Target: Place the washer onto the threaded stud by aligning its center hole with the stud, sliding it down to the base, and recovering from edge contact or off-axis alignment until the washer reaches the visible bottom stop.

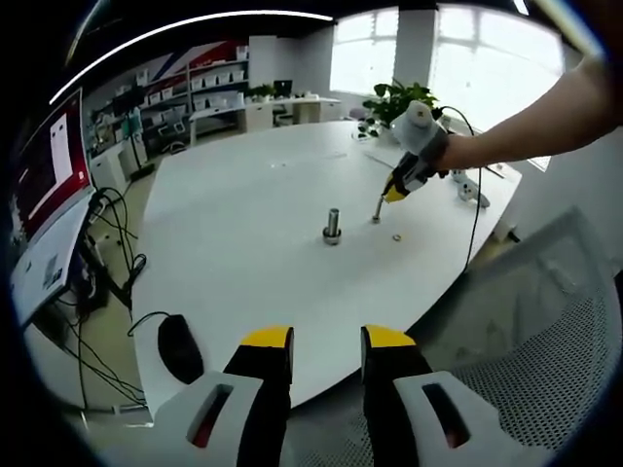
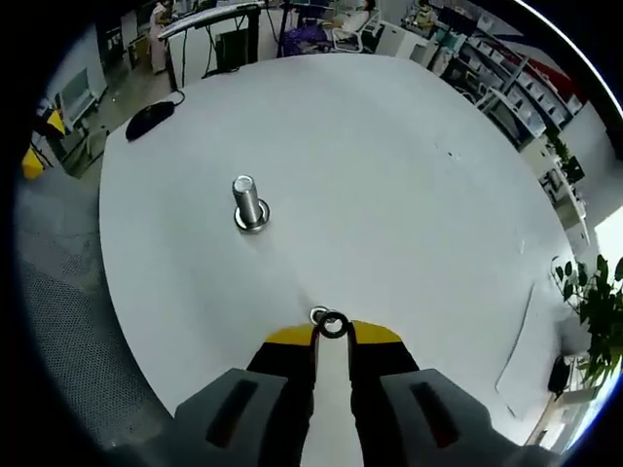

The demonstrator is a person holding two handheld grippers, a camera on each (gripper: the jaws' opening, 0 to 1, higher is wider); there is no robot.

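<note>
While my right tongs [image 2: 332, 332] clamp the small metal washer [image 2: 333, 325] near the white table [image 2: 409, 175], I must carry it over the upright threaded steel stud [image 2: 247, 202]; my left tongs [image 1: 326, 348] hang apart.

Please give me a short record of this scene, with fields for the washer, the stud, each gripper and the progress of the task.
washer: small metal ring at the tips of the right gripper, low over the white table
stud: threaded stud upright on the table, apart from the washer, nothing on it
right gripper: jaws nearly closed at the washer; a firm grip cannot be confirmed
left gripper: open, empty, at the table's near edge
progress: washer not yet on stud
</note>
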